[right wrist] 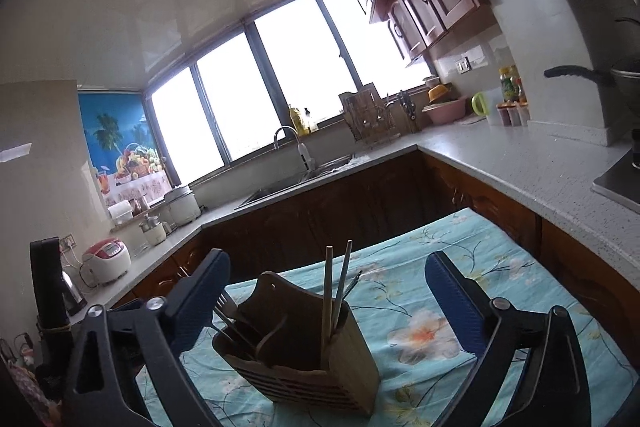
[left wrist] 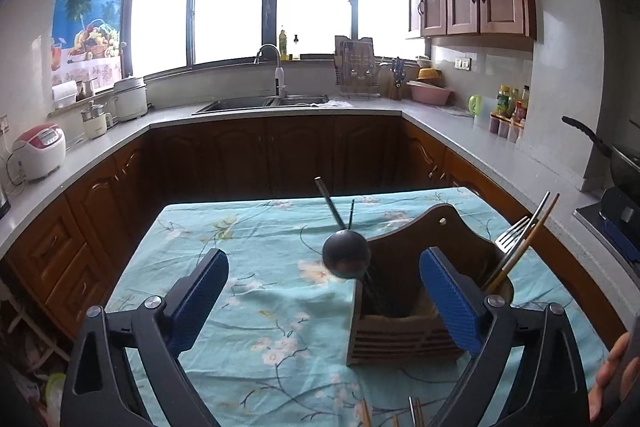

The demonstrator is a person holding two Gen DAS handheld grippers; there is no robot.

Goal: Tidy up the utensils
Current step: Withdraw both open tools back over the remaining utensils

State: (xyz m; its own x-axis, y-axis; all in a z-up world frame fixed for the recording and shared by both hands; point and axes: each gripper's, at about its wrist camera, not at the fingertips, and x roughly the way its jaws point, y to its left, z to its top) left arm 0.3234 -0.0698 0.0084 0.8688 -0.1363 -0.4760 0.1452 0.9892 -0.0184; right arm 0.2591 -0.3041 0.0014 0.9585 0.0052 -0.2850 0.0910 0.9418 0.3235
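A wooden utensil holder (left wrist: 404, 331) stands on the teal floral tablecloth (left wrist: 260, 283); it also shows in the right wrist view (right wrist: 316, 375). In its left compartment stands a black ladle (left wrist: 346, 253), bowl up, with dark chopsticks. A fork (left wrist: 510, 239) and wooden chopsticks (left wrist: 532, 239) lean in the right compartment. In the right wrist view, upright chopsticks (right wrist: 329, 291) and a fork (right wrist: 226, 305) stick out. My left gripper (left wrist: 324, 303) is open and empty, just before the holder. My right gripper (right wrist: 328, 307) is open and empty, above the holder. Utensil tips (left wrist: 414, 411) lie at the near table edge.
A grey counter (left wrist: 256, 115) wraps around with a sink (left wrist: 264, 103), rice cookers (left wrist: 40, 151), a dish rack (left wrist: 358, 75) and bottles (left wrist: 510, 107). A pan (left wrist: 612, 155) sits on the stove at right. A hand (left wrist: 612, 379) shows at lower right.
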